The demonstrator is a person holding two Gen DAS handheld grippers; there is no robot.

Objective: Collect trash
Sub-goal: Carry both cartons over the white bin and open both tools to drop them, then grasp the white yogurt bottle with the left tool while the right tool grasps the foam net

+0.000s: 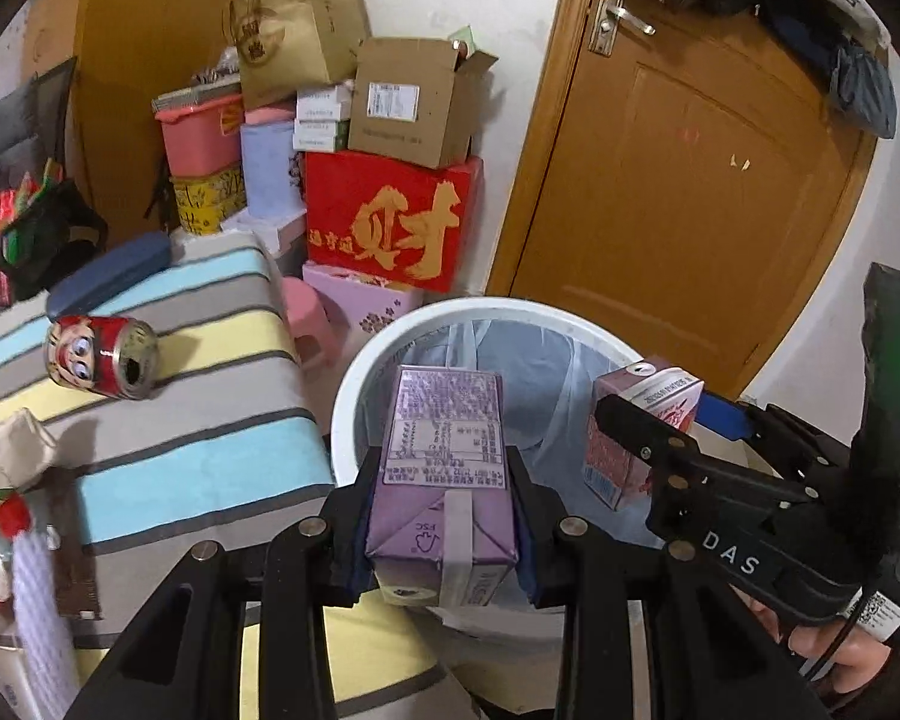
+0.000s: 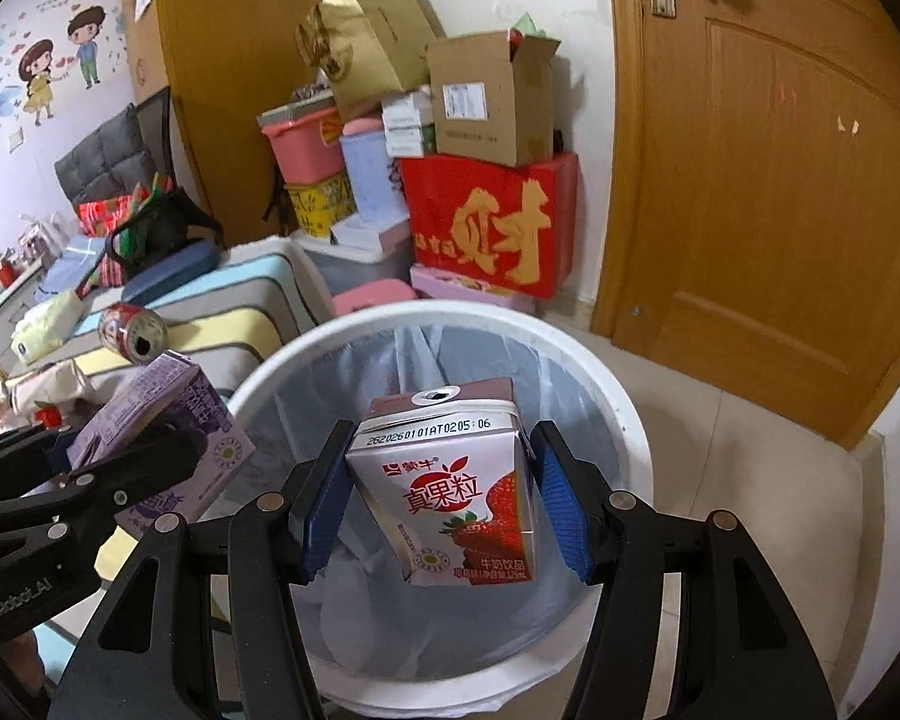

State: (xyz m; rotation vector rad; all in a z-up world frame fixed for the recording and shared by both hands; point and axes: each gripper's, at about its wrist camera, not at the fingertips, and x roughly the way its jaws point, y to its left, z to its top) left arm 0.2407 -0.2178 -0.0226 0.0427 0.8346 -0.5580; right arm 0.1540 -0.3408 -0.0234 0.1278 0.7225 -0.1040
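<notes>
Your left tool (image 1: 444, 516) grips a glossy purple cardboard drink carton (image 1: 444, 474); your right tool (image 2: 444, 504) clamps a boxy pink strawberry-milk carton (image 2: 456, 480). Both hang over the round white plastic bin (image 2: 606, 372) with its thin crinkled liner. A dented red can (image 1: 102, 357) lies at ten o'clock on striped cloth (image 1: 198, 456).

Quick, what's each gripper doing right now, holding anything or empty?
Left gripper: closed on the purple carton, over the white bin.
Right gripper: closed on the strawberry milk carton, over the same bin.
</notes>
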